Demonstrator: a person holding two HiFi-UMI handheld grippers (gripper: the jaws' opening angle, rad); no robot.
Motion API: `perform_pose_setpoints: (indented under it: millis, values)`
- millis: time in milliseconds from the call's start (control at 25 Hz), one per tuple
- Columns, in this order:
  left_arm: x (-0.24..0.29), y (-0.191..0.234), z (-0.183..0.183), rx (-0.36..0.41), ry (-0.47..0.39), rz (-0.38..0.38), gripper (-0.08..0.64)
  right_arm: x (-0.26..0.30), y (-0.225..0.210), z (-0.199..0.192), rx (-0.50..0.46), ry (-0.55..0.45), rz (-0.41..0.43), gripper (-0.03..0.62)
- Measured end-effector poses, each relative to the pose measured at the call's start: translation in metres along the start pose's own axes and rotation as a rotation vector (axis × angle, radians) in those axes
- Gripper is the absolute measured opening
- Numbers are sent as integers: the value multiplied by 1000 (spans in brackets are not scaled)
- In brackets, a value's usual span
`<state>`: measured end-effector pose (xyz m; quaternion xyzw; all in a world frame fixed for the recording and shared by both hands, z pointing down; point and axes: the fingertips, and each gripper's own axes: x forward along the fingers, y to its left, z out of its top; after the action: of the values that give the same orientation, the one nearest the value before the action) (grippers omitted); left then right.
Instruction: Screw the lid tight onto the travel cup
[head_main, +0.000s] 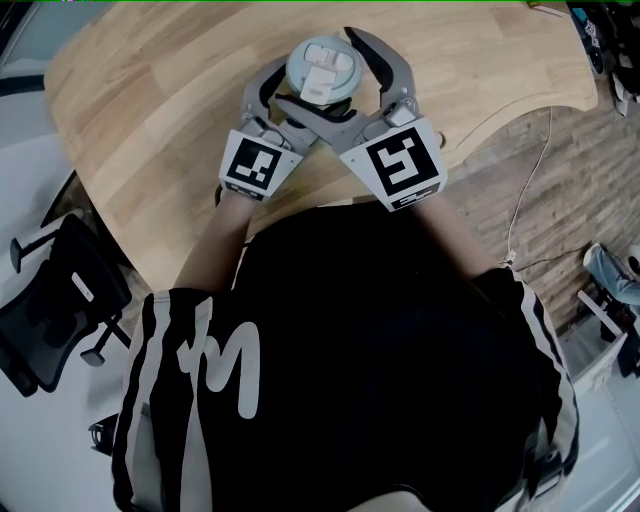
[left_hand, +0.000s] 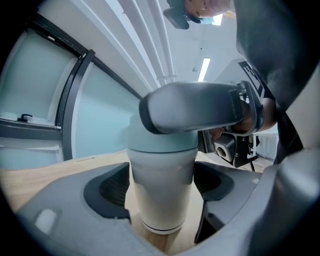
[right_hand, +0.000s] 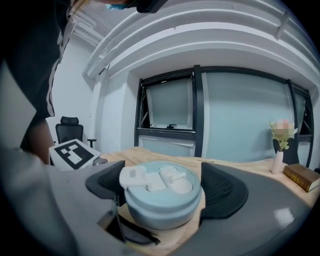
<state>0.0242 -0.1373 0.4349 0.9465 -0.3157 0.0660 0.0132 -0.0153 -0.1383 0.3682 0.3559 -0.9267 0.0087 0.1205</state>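
Note:
The travel cup stands upright on the wooden table (head_main: 150, 90), with a pale blue lid (head_main: 322, 68) on top that carries a white flip tab. My left gripper (head_main: 308, 92) comes in from the lower left. In the left gripper view its pads press both sides of the cream cup body (left_hand: 161, 170) below the lid (left_hand: 160, 142). My right gripper (head_main: 325, 62) sits higher, crossing over the left one. Its pads hold the lid (right_hand: 160, 182) on both sides, jaws standing wide. One right finger (left_hand: 195, 112) runs across the front of the lid in the left gripper view.
The cup stands near the table's front edge, close to the person's body. A small vase of flowers (right_hand: 280, 145) and a book (right_hand: 302, 176) lie further along the table. A black office chair (head_main: 60, 300) stands on the floor at left, and a cable (head_main: 530, 190) runs at right.

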Motion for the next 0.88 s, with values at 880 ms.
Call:
perform_pose_setpoints:
  millis: [880]
  values:
    - [-41, 6, 43, 19, -36, 45, 399, -22, 0, 31, 20, -76, 107, 455]
